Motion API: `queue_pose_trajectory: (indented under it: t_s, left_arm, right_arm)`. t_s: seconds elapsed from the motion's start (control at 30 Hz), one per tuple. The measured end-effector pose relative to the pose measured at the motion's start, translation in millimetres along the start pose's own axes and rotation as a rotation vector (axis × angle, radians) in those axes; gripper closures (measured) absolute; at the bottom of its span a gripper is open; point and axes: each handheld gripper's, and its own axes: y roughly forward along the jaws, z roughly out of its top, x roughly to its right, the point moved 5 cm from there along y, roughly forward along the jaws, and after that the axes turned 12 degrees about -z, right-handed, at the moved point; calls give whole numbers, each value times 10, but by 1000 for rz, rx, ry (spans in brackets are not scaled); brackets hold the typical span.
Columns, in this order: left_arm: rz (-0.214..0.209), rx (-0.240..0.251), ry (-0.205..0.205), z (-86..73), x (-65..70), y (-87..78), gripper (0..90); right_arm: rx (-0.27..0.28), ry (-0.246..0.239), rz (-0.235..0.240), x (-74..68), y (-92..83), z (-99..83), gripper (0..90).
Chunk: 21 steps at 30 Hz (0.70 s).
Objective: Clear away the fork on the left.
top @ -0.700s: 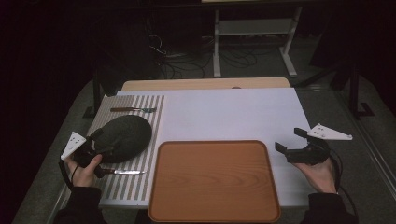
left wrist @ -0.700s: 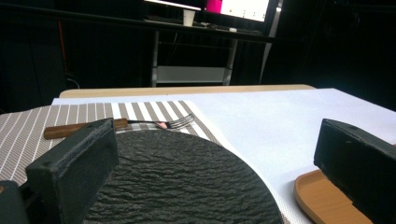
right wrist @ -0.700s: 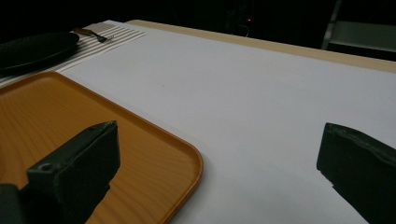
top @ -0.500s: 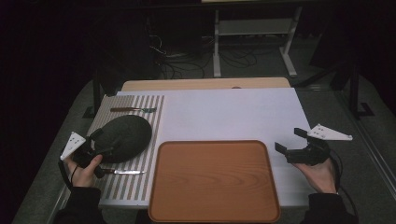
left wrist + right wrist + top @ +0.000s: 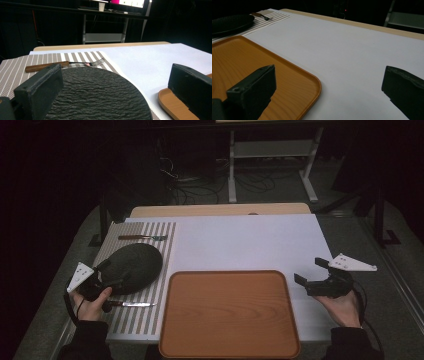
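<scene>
My left tool hangs with jaws wide over the near edge of the plate, round, black and rough like slate, on the striped mat.

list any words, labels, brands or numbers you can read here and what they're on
None can be read.
The dark plate, the fork, the knife, the wooden tray, the striped placemat and both grippers, left and right, bear no lettering.
The lit screen far behind the table is too blurred to read.
</scene>
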Motion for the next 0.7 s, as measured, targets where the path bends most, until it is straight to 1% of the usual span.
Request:
queue_pose_trajectory:
  t_s: [0.1,0.33,0.4,0.47,0.53,0.6,0.7]
  left_arm:
    - [-7,-9,13,15,28,2,0]
    - [-20,-36,40,45,30,-27,0]
    - [-17,-50,51,50,16,-39,0]
    - [-5,-72,68,49,-8,-45,0]
    - [-4,-79,69,48,-15,-45,0]
    - [-4,-99,80,51,-28,-36,0]
    - [-8,-106,84,66,-32,-27,0]
  right_arm:
    - [3,2,-4,0,-19,0,0]
    - [2,-4,-13,-9,-41,-8,0]
    - [1,-5,-15,-10,-43,-11,0]
    - [-3,-6,-16,-9,-42,-16,0]
    - [-7,-8,-18,-9,-40,-22,0]
    - [-9,-9,-19,-9,-41,-26,0]
    - [-11,-9,-20,-10,-43,-29,0]
